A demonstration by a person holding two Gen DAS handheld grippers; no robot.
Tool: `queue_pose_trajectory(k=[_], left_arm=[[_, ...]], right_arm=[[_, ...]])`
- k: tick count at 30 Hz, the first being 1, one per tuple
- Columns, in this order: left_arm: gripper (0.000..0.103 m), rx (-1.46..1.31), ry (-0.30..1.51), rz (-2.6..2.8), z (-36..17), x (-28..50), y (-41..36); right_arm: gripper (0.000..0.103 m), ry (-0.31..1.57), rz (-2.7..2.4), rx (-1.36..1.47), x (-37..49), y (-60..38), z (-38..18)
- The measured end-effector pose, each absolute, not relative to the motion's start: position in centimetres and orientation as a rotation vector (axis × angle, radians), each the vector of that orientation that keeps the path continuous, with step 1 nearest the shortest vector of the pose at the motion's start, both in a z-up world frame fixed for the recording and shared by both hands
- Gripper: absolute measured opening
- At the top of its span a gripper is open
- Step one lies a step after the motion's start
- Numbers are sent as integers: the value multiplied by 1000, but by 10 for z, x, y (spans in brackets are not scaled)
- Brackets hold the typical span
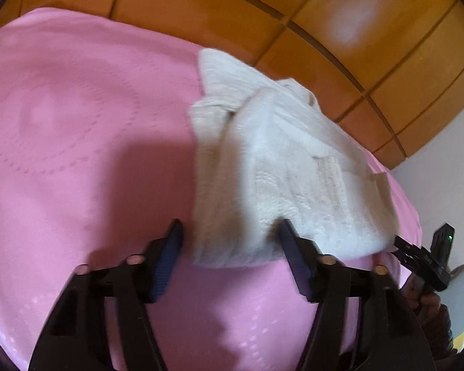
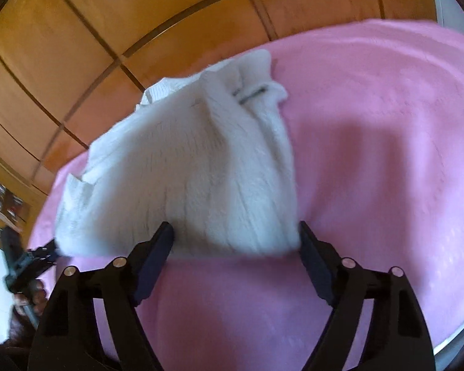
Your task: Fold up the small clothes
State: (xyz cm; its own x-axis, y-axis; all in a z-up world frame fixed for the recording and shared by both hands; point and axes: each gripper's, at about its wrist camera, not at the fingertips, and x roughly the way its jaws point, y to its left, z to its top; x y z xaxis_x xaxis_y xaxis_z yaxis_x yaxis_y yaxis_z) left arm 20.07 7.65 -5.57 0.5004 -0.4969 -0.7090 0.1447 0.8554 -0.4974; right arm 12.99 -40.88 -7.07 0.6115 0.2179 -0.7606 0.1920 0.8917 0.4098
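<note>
- The white knit sweater [image 1: 281, 167] is lying on the pink bedspread [image 1: 77, 123], bunched toward the side next to the wooden wardrobe [image 1: 232, 15]. It looks part-folded already, with a sleeve or flap laid over the body, so I'd guess we're mid-fold.
- My left claw [image 1: 230, 232] is spread, with the near hem of the sweater sitting between the two fingers. The pads aren't pressing on it. I'd say it's lined up that way to take one corner of the hem.
- My right claw [image 2: 236, 232] is spread even wider and straddles the other end of the same hem; nothing is pinched there either.
- Both claws point down at the near edge, one per corner, which makes sense if the next move is lifting that edge and carrying it over toward the collar [image 2: 256, 89].
- Everything's a bit blurry, so I can't tell if any fingertip is touching the fabric.
</note>
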Motion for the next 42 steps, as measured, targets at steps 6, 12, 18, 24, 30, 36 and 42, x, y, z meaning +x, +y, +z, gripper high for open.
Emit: queue_pose_trajectory(k=[6, 12, 18, 24, 30, 36, 42], left_arm=[[13, -336, 980, -403, -45, 198, 65], [10, -408, 975, -428, -42, 166, 89], [10, -444, 968, -465, -32, 121, 100], [10, -440, 1046, -480, -44, 65, 108], [32, -342, 1003, -380, -32, 70, 112], [44, -269, 921, -393, -12, 100, 98], [44, -209, 954, -441, -29, 129, 68]], right_arm=[[16, 912, 7, 525, 137, -405, -63], [12, 878, 67, 593, 95, -409, -43], [12, 884, 103, 602, 50, -402, -28], [12, 986, 75, 593, 3, -407, -46], [48, 991, -23, 500, 5, -407, -41], [59, 864, -45, 338, 47, -395, -7], [36, 928, -21, 228, 89, -378, -33]])
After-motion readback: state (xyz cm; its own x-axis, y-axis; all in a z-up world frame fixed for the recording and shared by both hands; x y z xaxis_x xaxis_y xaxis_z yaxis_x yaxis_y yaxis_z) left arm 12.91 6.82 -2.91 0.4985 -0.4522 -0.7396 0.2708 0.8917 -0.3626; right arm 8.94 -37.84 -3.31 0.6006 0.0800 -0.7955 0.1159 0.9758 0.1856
